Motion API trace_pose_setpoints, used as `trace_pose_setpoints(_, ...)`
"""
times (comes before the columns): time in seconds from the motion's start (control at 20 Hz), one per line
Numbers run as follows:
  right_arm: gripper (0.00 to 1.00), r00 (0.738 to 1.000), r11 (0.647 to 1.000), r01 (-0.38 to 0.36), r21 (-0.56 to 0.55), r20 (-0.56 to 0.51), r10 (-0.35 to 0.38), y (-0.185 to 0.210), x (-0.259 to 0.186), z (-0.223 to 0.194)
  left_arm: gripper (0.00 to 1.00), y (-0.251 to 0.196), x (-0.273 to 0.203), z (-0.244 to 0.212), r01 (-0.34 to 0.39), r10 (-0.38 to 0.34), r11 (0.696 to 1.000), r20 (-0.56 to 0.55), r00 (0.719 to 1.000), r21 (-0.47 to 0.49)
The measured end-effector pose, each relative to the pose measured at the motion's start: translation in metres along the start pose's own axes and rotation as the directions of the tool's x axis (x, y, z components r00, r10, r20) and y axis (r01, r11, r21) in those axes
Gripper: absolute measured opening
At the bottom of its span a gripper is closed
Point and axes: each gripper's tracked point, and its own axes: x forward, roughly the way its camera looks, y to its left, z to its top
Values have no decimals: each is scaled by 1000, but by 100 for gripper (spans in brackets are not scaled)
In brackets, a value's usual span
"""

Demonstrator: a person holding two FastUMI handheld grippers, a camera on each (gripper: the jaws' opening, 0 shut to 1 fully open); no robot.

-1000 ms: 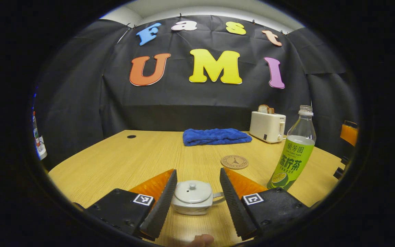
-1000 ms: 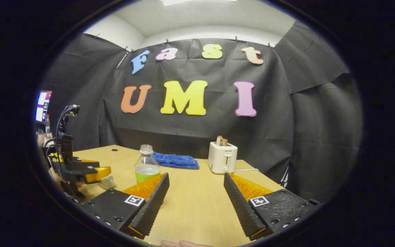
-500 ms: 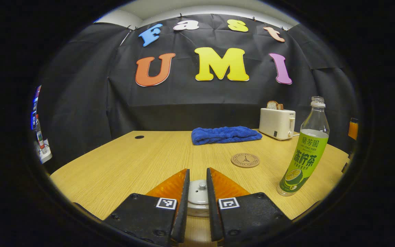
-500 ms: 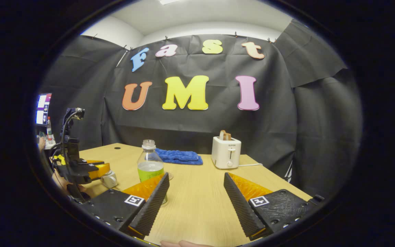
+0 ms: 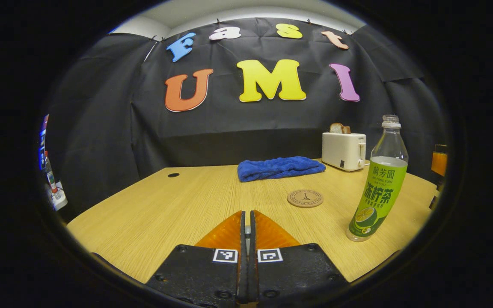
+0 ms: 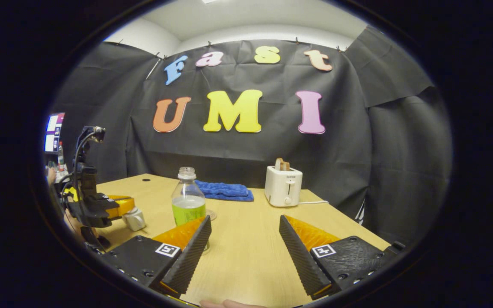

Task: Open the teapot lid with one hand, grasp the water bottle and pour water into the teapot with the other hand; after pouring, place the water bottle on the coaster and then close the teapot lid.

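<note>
Near the desk's [image 5: 152, 214] front edge, the left gripper [image 5: 247, 222] has just pinched the teapot lid's knob [image 5: 247, 231]; right gripper [image 6: 245, 239] waits open.

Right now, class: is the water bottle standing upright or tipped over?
Upright. The water bottle stands on its base on the table, neck up, no cap visible, liquid level flat.

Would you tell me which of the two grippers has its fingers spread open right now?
The right gripper: its fingers stand wide apart over bare table. The left gripper is pinched nearly shut.
</note>
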Motion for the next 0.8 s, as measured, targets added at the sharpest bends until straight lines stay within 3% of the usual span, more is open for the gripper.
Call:
trace_pose_setpoints(0.4, 96, 998, 998, -62, -18, -5, 62, 31, 5, -16, 3, 22, -22, 31, -22, 25, 997, 38, 999, -69)
trace_pose_setpoints(0.55, 96, 996, 995, -90, 35, -3, 91, 49, 8, -20, 3, 26, -37, 43, 15, -10, 991, 37, 999, -136)
trace_pose_setpoints(0.7, 96, 992, 989, -125, 81, 5, 125, 71, 14, -19, 3, 43, -52, 58, -20, 26, 993, 52, 998, -116)
trace_pose_setpoints(0.8, 95, 988, 985, -154, 75, -7, 155, 84, 21, -22, 3, 39, -62, 67, 5, 1, 994, 58, 998, -113)
